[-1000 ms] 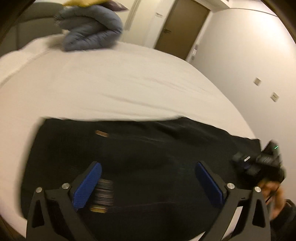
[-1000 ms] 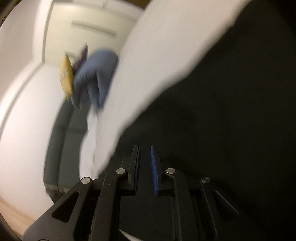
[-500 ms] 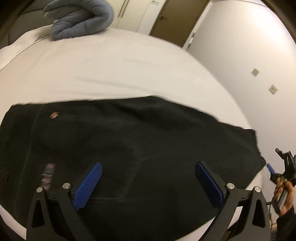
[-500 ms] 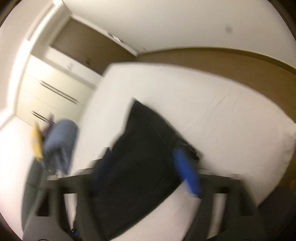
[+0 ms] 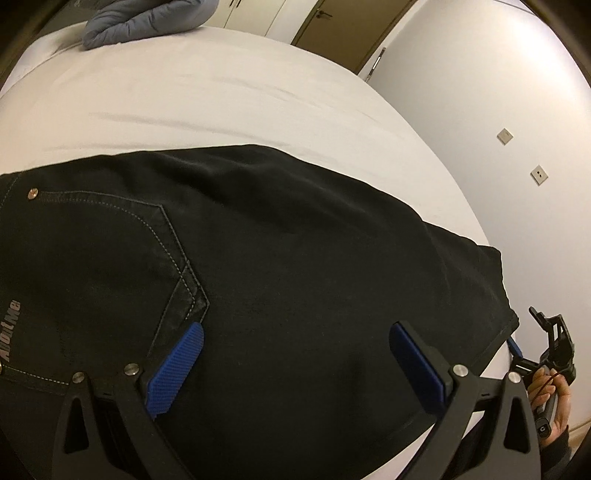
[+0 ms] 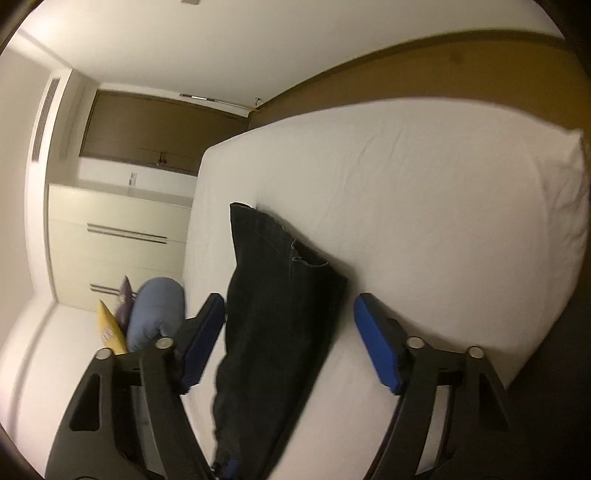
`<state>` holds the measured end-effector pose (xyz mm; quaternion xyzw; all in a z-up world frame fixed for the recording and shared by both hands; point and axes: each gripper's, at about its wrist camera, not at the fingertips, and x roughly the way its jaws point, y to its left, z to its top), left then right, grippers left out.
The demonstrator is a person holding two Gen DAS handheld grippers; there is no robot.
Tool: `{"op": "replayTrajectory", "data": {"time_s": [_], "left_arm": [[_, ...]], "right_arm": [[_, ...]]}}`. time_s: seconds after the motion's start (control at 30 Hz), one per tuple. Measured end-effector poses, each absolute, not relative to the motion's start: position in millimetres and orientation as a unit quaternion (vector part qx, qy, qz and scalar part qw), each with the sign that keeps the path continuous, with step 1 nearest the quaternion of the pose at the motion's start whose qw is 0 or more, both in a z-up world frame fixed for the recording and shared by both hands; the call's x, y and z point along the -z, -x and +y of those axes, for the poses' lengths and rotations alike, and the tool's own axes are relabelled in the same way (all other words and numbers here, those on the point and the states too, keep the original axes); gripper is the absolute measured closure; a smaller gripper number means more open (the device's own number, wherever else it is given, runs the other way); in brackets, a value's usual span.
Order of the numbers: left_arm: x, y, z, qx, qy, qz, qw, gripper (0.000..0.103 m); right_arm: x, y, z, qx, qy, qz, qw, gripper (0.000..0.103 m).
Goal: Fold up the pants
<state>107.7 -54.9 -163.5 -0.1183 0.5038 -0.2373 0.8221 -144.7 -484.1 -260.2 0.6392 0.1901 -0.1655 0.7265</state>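
Black pants point(image 5: 280, 266) lie folded on the white bed point(image 5: 229, 96), back pocket up, waist to the left. My left gripper point(image 5: 295, 343) is open and empty, just above the pants. The right gripper point(image 5: 532, 354) shows at the pants' right end, off the bed's edge, in a hand. In the right wrist view the pants point(image 6: 280, 306) stretch away along the bed point(image 6: 424, 206). My right gripper point(image 6: 290, 328) is open and empty, held back from the hem end.
A rolled grey-blue duvet point(image 5: 147, 18) lies at the bed's far corner, also seen in the right wrist view point(image 6: 157, 314) with yellow and purple cushions point(image 6: 110, 328). A white wall point(image 5: 498, 92) runs close along the right. Wardrobe doors point(image 6: 118, 236) and a brown door stand beyond.
My right gripper has opened, let go of the pants and pulled back off their end. My left gripper has moved lower and closer over the pants, still open.
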Motion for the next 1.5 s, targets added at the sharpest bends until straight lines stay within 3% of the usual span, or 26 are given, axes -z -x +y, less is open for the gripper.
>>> {"op": "replayTrajectory", "data": {"time_s": [0.33,0.43,0.5,0.57,0.93,1.1,1.23,1.3,1.37,1.5], "left_arm": [[168.5,-114.3,-55.0,0.233,0.129,0.523,0.810,0.001],[169.5,-112.9,-55.5,0.235,0.126,0.521,0.811,0.001],[169.8,-112.1,-56.6,0.236,0.123,0.520,0.811,0.001],[170.1,-112.3,-57.2,0.237,0.125,0.520,0.811,0.001],[170.6,-115.2,-50.4,0.241,0.149,0.520,0.806,0.002],[170.4,-116.0,-49.4,0.242,0.156,0.520,0.804,0.002],[169.9,-117.4,-44.4,0.242,0.169,0.519,0.802,0.001],[169.1,-117.8,-42.5,0.242,0.176,0.518,0.801,0.001],[167.3,-118.7,-40.2,0.239,0.189,0.519,0.799,0.001],[159.3,-120.3,-37.0,0.238,0.222,0.521,0.789,0.001]], "right_arm": [[265.3,137.5,-483.5,0.146,-0.671,0.163,0.708,0.059],[270.4,137.3,-481.9,0.143,-0.682,0.152,0.701,0.073],[280.4,137.8,-484.0,0.142,-0.704,0.132,0.683,0.089],[286.6,137.4,-485.3,0.141,-0.714,0.122,0.675,0.095],[265.6,116.1,-465.9,0.174,-0.666,0.147,0.711,0.098],[197.0,73.0,-428.5,0.160,-0.523,0.212,0.810,0.098],[138.2,17.8,-315.7,0.079,-0.273,0.302,0.910,0.098],[157.0,-10.0,-239.3,0.049,-0.110,0.388,0.914,0.098],[195.7,-24.7,-203.9,0.037,-0.041,0.457,0.888,0.098],[218.0,-26.9,-187.3,0.050,-0.001,0.463,0.885,0.098]]}}
